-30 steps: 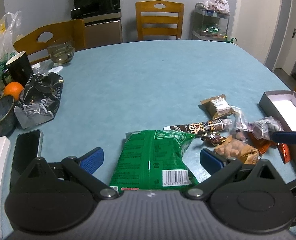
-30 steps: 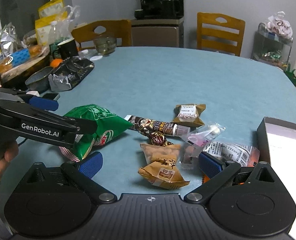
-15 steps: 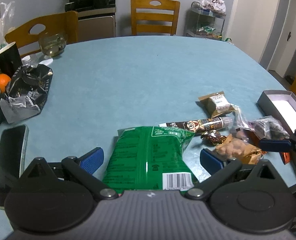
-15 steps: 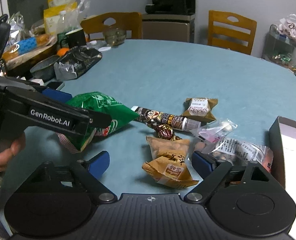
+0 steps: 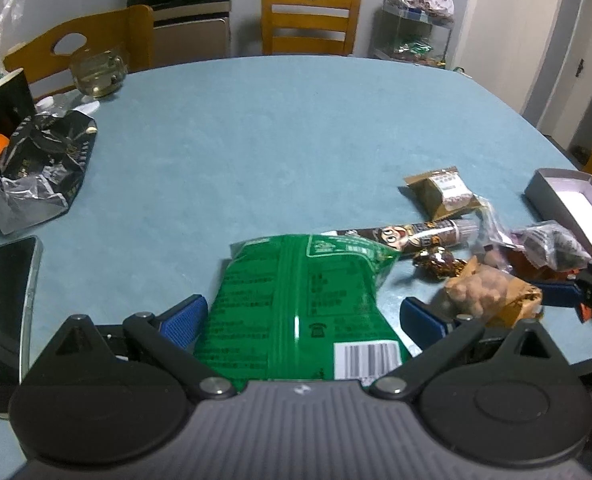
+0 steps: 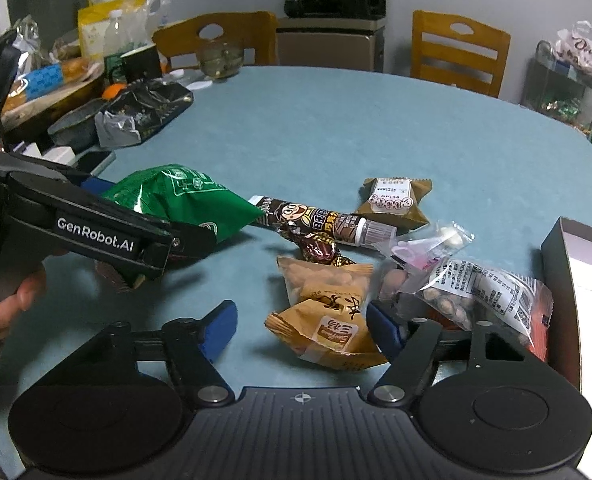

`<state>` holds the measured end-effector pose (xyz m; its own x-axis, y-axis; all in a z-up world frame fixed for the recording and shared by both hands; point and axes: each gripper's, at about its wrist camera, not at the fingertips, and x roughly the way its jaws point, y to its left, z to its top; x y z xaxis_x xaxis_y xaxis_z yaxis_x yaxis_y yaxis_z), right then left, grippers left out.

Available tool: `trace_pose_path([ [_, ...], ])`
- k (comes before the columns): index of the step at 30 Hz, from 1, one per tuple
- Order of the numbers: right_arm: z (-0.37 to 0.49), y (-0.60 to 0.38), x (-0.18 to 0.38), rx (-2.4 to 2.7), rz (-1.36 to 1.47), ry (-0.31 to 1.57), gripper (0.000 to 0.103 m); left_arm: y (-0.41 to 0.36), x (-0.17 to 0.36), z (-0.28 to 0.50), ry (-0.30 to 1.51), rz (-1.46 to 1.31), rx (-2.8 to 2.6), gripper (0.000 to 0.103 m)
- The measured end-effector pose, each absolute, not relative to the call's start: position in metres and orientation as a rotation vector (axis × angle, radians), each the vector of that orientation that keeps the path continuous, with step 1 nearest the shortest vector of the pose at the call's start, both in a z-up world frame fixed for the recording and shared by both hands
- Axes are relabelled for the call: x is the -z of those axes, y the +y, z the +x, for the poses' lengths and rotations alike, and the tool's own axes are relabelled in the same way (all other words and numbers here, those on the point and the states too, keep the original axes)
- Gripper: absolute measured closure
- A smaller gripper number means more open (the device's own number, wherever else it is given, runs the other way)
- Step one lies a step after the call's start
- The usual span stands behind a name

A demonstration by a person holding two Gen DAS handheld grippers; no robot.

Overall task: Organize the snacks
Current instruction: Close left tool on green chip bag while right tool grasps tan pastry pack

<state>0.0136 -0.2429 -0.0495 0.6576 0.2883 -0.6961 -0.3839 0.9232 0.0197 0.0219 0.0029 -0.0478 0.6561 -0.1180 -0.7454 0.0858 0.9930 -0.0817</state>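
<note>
My left claw (image 5: 300, 316) straddles the green bag (image 5: 304, 300) at lower centre, fingers spread wide and gripping nothing, so closing on its slick film may squeeze it out.

Left hand-held gripper (image 5: 302, 314) spread wide around green snack bag (image 5: 300, 312) on blue table (image 5: 276, 140)

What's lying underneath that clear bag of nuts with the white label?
The clear nut bag rests partly on an orange-red packet, only its edge showing past the bag. Whatever else lies below is covered by the bag and the right gripper.
</note>
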Motion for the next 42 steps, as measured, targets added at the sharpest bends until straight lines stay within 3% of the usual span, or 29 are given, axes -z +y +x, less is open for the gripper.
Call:
trace_pose_path([
  [12, 0.013, -0.245, 0.057, -0.347, -0.150, 0.720, 0.050, 0.001, 0.055, 0.020, 0.826, -0.017, 0.105, 0.000],
  [42, 0.004, -0.249, 0.061, -0.352, -0.105, 0.663, 0.052, 0.008, 0.071, 0.010, 0.791, -0.070, 0.097, 0.002],
])
